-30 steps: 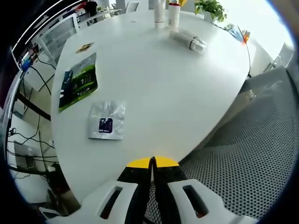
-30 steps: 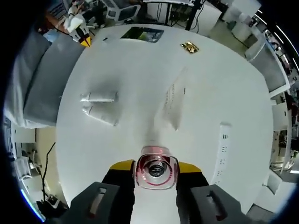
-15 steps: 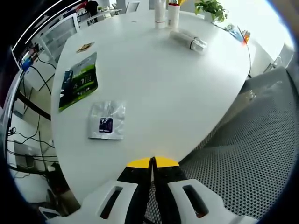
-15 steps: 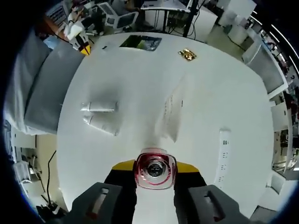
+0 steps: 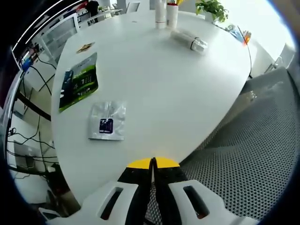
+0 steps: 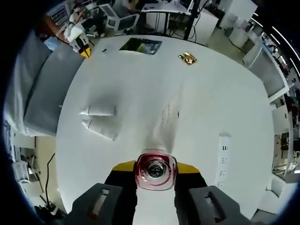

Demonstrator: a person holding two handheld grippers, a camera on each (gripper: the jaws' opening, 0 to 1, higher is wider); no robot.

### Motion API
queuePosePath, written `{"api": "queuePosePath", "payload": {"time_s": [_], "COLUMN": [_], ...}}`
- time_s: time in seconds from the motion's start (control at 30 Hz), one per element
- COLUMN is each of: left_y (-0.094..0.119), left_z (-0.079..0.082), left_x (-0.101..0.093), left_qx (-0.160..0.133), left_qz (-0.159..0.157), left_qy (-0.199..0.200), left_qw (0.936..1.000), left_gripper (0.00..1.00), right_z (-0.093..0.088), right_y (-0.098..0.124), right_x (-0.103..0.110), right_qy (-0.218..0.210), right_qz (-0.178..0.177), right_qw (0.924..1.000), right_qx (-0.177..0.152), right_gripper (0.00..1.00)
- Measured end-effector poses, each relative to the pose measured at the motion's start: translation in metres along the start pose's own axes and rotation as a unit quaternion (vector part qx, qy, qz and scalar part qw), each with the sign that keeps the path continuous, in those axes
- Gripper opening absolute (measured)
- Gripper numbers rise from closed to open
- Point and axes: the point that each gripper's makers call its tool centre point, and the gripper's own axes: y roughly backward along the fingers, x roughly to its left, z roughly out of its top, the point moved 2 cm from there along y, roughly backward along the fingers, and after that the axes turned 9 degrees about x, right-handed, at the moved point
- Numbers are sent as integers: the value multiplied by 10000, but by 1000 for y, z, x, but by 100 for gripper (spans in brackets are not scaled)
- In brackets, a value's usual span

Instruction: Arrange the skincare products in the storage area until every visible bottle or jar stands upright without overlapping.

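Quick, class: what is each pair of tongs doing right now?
Left tongs: shut, holding nothing.
Right tongs: shut on a red-rimmed jar.

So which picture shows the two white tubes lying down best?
The right gripper view: both white tubes lie side by side in plain sight on the table. The left gripper view shows them far off, small and overlapping.
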Motion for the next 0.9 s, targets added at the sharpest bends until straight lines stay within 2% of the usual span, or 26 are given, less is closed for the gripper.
{"api": "queuePosePath", "payload": {"time_s": [0.63,0.73,0.8,0.9], "left_y": [0,0,0,0], "left_z": [0,0,0,0], "left_x": [0,0,0,0], "left_qx": [0,1,2,3], "left_qz": [1,2,1,1], "left_qy": [-1,-2,1,-8], "left_qw": [10000,10000,10000,10000], "left_gripper": [1,1,1,1], "right_z": [1,1,-1,-10], "right_y": [-2,0,1,2], "right_x": [-3,-2,-4,-6], "right_qy": [173,64,2,-266], "right_qz": [-29,-52,-131,-227], "right_qw": [9998,9999,9999,9994], "right_qx": [113,84,73,40], "right_gripper": [26,27,31,46]}}
